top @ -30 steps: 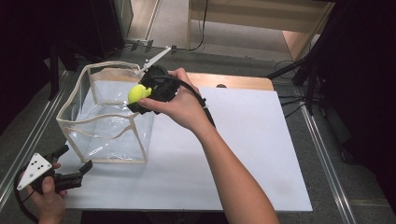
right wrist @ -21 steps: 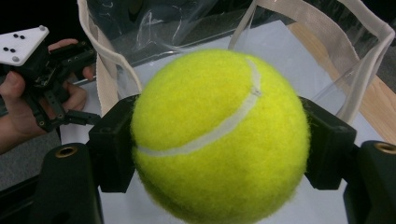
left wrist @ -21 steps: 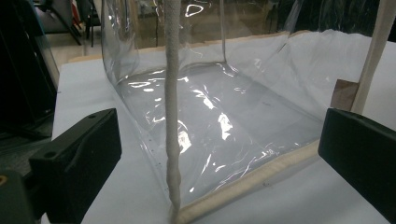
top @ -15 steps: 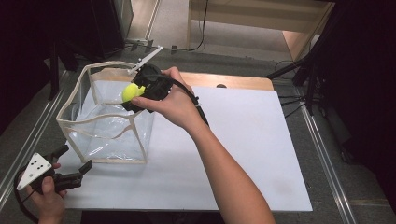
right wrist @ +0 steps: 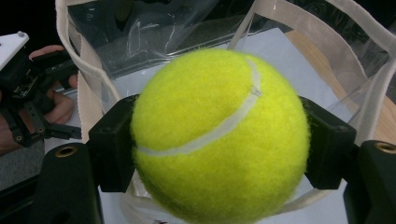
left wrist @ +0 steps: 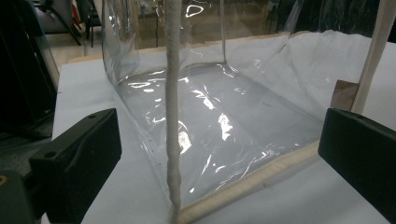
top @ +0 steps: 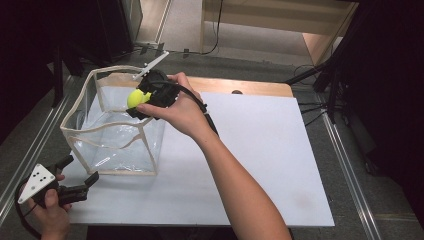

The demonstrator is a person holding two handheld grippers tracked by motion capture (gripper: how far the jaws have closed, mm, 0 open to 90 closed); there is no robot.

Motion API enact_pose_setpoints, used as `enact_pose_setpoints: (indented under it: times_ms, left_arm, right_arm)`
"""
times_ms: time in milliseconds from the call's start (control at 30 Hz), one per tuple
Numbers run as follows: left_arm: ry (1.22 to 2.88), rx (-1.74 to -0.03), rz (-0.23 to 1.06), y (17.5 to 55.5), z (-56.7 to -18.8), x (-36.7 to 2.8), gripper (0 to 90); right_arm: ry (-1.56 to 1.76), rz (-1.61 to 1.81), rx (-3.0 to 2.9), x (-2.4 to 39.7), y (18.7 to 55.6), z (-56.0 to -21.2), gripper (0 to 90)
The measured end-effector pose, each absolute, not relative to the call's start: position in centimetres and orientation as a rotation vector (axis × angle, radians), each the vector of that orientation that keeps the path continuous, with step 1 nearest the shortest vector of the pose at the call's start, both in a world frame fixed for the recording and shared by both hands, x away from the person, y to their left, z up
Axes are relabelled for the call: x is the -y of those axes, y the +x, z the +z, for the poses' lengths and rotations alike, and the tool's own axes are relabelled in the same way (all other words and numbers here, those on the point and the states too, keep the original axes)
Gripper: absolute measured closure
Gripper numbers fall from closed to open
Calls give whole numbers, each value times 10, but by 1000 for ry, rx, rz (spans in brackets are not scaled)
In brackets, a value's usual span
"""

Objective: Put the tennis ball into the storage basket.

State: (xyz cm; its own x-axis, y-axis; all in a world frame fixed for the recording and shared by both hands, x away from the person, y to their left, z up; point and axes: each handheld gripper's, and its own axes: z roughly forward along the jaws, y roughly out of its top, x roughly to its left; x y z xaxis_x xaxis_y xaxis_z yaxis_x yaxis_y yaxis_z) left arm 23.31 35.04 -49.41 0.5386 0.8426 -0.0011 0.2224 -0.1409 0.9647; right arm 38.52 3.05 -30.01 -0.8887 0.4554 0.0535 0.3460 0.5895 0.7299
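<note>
Bench (top: 260, 150), white top, bare on the right side, so the work sits at the left. Clear plastic bag (top: 112, 132) w/ cream fabric trim stands upright near the left edge, mouth open upward; prob. set that way to take things dropped from above. Right hand-held gripper (top: 141, 102) is over the bag's right rim, tilted down into the mouth, jaws pinching a yellow tennis ball (right wrist: 219, 140) on both sides. Ball is held in the air above the opening, not inside yet. Left hand-held gripper (top: 80, 176) is low, just beside the bag's near corner, jaws spread w/ nothing between; looks ready to steady the bag.
</note>
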Motion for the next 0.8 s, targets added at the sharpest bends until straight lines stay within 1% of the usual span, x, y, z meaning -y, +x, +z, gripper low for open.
enact_pose_setpoints:
  times_ms: [467, 800]
  left_arm:
    - [1665, -913, 696, 233, -494, -351, 0]
    - [1663, -915, 693, 233, -494, -351, 0]
  right_arm:
    - [637, 1107, -2716, -41, 389, -314, 242]
    - [670, 1012, -2785, -43, 393, -318, 240]
